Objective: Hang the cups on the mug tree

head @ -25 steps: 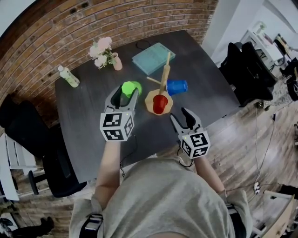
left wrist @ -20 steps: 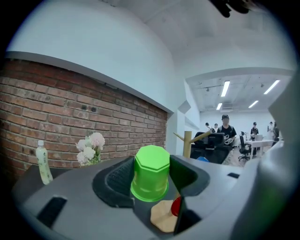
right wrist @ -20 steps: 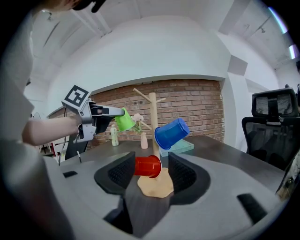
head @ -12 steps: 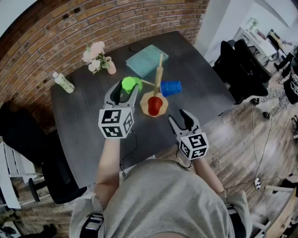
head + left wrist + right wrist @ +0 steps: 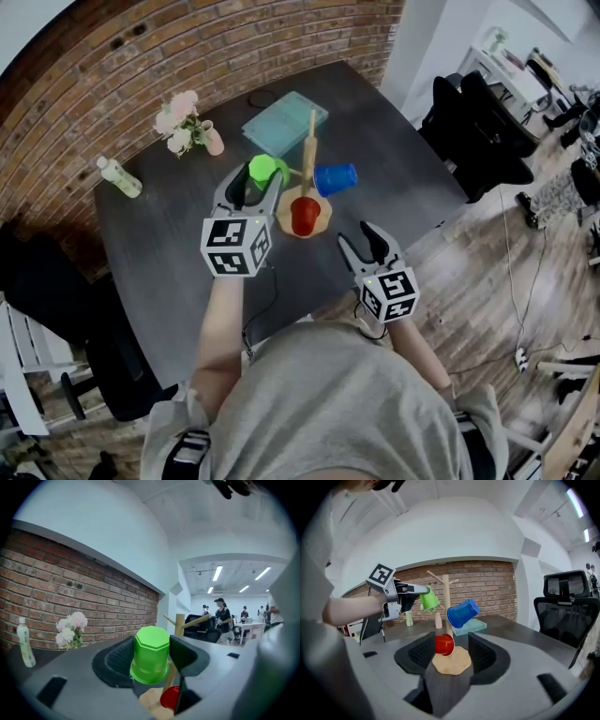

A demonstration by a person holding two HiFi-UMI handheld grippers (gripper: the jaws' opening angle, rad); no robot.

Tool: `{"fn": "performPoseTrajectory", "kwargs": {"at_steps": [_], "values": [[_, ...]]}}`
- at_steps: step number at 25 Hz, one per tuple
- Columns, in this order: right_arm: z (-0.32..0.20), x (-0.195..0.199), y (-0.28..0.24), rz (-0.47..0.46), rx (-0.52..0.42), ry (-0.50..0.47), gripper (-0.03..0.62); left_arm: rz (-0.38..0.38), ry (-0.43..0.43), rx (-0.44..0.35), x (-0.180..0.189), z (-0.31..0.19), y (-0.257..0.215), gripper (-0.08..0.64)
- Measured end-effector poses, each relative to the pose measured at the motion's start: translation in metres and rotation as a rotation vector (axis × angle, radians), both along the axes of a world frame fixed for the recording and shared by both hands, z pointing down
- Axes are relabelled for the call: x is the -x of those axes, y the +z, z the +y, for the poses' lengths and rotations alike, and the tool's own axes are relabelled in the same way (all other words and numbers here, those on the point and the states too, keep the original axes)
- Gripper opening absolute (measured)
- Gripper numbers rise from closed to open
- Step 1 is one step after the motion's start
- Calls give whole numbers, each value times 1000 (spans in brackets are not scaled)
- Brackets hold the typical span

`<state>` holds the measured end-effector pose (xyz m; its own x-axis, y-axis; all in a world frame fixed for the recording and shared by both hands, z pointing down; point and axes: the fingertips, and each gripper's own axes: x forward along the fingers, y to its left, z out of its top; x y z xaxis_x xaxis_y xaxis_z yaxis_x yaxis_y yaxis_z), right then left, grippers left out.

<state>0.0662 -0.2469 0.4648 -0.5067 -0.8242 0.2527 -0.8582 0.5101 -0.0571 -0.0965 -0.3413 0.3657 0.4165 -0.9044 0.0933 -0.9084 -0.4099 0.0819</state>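
Observation:
The wooden mug tree stands mid-table on a round base. A blue cup hangs on its right peg and a red cup on a low front peg. My left gripper is shut on a green cup, held just left of the tree beside a bare peg. In the left gripper view the green cup fills the jaws with the pole close behind. My right gripper hangs open and empty at the near table edge, facing the red cup and the tree.
A teal book lies behind the tree. A pink flower vase and a small bottle stand at the far left by the brick wall. Black office chairs stand to the right of the table, and another to its left.
My left gripper has carried the green cup a little forward and nearer the mug tree. The right gripper has stayed where it was.

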Motion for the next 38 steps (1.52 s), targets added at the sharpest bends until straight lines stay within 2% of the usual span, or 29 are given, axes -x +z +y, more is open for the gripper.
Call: {"fn": "performPoseTrajectory", "kwargs": {"at_steps": [7,15,25,32,38], "values": [[0,0,4,2,11,9,218,5,36,35,-13,-9,13,227],[-1,5,8,-1,27,3,218,-9,36,59,-15,-18,24,227],[-5,11,8,-12,33,-4,218,-56,-11,55,-2,-27,28,229],[-4,10,6,-8,33,-19,218,-57,-25,49,-2,-19,25,229],[2,10,-3,-8,14,-57,212,-23,-69,48,2,6,25,227]]}}
